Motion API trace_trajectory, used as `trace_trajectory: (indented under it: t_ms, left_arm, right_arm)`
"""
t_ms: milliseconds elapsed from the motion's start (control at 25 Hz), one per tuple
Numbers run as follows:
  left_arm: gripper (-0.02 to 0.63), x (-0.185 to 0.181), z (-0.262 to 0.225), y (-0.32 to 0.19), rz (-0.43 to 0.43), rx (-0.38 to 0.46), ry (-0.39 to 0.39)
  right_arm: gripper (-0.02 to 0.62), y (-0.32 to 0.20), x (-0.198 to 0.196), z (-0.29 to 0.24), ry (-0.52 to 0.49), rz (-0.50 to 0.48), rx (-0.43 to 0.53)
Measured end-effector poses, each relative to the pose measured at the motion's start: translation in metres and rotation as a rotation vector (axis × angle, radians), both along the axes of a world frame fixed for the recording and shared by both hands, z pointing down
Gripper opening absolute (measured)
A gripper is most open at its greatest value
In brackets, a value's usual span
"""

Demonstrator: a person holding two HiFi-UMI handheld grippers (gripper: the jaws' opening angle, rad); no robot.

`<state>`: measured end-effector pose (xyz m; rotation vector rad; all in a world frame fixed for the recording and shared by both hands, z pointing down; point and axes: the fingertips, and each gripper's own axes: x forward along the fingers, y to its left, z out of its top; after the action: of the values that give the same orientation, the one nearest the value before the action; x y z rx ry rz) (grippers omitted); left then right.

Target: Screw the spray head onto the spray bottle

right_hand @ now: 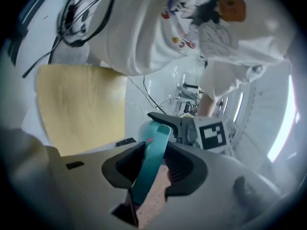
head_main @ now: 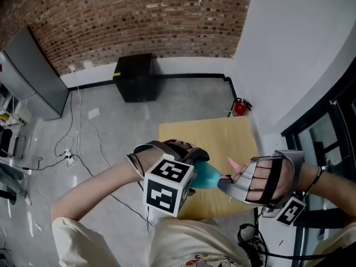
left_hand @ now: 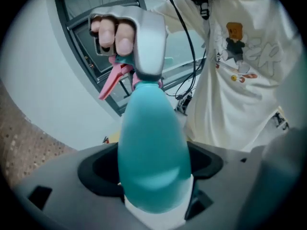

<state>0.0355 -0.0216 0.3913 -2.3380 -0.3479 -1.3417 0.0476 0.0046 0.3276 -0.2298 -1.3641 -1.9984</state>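
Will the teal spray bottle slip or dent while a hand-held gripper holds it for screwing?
It may slip or twist: the teal spray bottle looks smooth and glossy and tapers toward its neck, away from the left hand-held gripper. It is probably light plastic, so a hard squeeze might dent it; its opaque wall hides any liquid.

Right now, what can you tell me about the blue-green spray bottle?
The spray bottle is teal, smooth and plastic-looking, with a fat rounded body that narrows to a thin neck. The left gripper clamps its wide body and holds it in the air above the wooden table, lying nearly level. At its neck sits the spray head with a pink trigger, gripped by the right gripper. Whether the head is fully screwed on cannot be seen.
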Motion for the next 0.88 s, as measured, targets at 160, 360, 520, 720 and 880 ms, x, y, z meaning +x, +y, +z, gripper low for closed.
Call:
trace_trajectory:
  t_ms: [160, 360, 520, 720, 880]
  left_arm:
    - [0.411, 0.002, 0.008, -0.008, -0.103, 0.064, -0.037]
    - [0.411, 0.005, 0.010, -0.002, -0.106, -0.032, 0.017]
    - [0.412, 0.008, 0.004, 0.007, -0.148, -0.193, 0.105]
    - [0.413, 0.012, 0.004, 0.005, -0.177, -0.203, 0.121]
    - [0.413, 0.012, 0.006, 0.012, -0.168, -0.176, 0.083]
  right_arm:
    - [0.133, -0.006, -0.001, -0.001, -0.045, 0.209, -0.282]
    - [0.133, -0.009, -0.001, -0.003, -0.095, 0.321, -0.472]
    - [0.133, -0.013, 0.003, -0.007, -0.123, 0.360, -0.530]
    - [0.133, -0.015, 0.008, -0.006, -0.126, 0.387, -0.587]
    - [0.133, -0.008, 0.006, -0.006, -0.099, 0.384, -0.618]
